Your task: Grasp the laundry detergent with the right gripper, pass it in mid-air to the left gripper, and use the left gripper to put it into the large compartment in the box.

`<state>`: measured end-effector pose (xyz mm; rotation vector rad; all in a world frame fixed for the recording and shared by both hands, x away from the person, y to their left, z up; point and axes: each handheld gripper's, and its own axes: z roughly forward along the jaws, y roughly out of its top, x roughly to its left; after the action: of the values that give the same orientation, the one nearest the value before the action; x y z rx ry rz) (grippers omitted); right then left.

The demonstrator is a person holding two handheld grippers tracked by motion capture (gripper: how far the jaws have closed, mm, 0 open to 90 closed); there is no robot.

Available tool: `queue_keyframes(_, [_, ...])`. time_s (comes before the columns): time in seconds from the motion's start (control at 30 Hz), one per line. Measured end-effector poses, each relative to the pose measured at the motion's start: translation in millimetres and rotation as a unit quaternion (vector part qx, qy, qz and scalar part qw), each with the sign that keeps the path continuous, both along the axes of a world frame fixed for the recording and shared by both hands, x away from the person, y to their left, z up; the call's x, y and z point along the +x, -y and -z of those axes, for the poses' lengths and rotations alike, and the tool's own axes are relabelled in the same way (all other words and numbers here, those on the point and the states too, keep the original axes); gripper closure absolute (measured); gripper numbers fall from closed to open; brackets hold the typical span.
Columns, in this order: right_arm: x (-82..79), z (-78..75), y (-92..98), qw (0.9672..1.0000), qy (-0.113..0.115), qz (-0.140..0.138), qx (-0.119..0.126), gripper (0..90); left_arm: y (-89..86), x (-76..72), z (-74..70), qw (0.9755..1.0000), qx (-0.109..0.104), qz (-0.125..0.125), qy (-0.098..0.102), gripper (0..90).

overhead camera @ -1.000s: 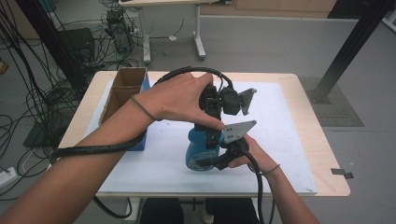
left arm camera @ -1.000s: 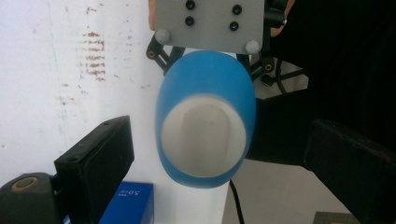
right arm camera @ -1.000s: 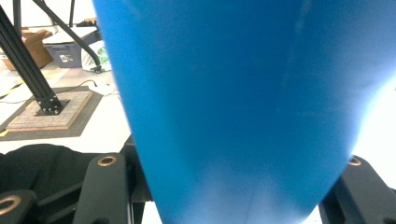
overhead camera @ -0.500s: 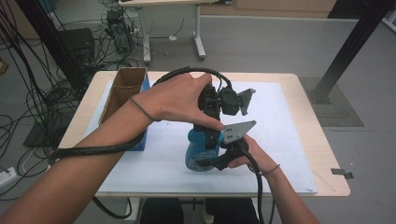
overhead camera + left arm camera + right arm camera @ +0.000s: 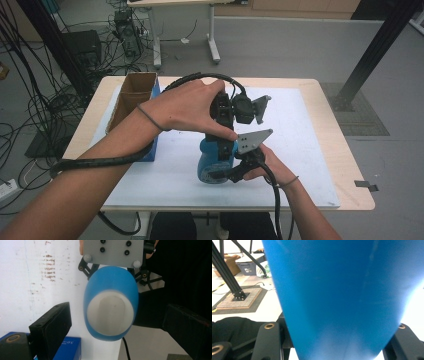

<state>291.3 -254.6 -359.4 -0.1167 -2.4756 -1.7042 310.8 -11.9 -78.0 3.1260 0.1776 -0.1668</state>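
A blue cup [image 5: 210,162] is held just above the white sheet [image 5: 310,165] that covers the table [image 5: 350,160], near the front middle of it; in the high view the cup is partly hidden by the two grippers. The right gripper [image 5: 227,175] is clamped on the cup: in the right gripper view the blue wall [image 5: 342,297] is seen pressed between the two black jaws, which rise on either side of it at the bottom of the frame. The right hand [image 5: 270,167] is seen behind that gripper, with its grey plate [image 5: 252,140] on top and its cable [image 5: 275,200] trailing toward the near edge.

The left gripper [image 5: 250,110] is held over the cup by the left hand [image 5: 185,107]; its jaws are spread apart and nothing is pressed by them. In the left gripper view the cup [image 5: 111,312] is seen from above between the jaws without being touched; its white inside [image 5: 110,311] is turned toward the camera, and the other gripper's grey plate [image 5: 113,252] is seen just beyond the rim.

A brown cardboard box [image 5: 132,97] is set at the left side of the table, well apart from the cup; a blue box [image 5: 67,350] is seen at the bottom of the left gripper view, beside the left jaw.
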Motion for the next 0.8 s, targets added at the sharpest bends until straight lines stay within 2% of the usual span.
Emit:
queue_keyframes(0.5, [0.2,-1.7,-1.6,1.0,-0.002,0.0,0.001,41.6,0.2,0.1,7.2,1.0,0.003,0.003,0.0,10.4])
queue_keyframes(0.8, [0.0,-2.6,-2.1,1.0,0.001,-0.003,0.0,41.6,6.2,-1.9,14.5,0.9999,0.014,0.004,0.005,9.5])
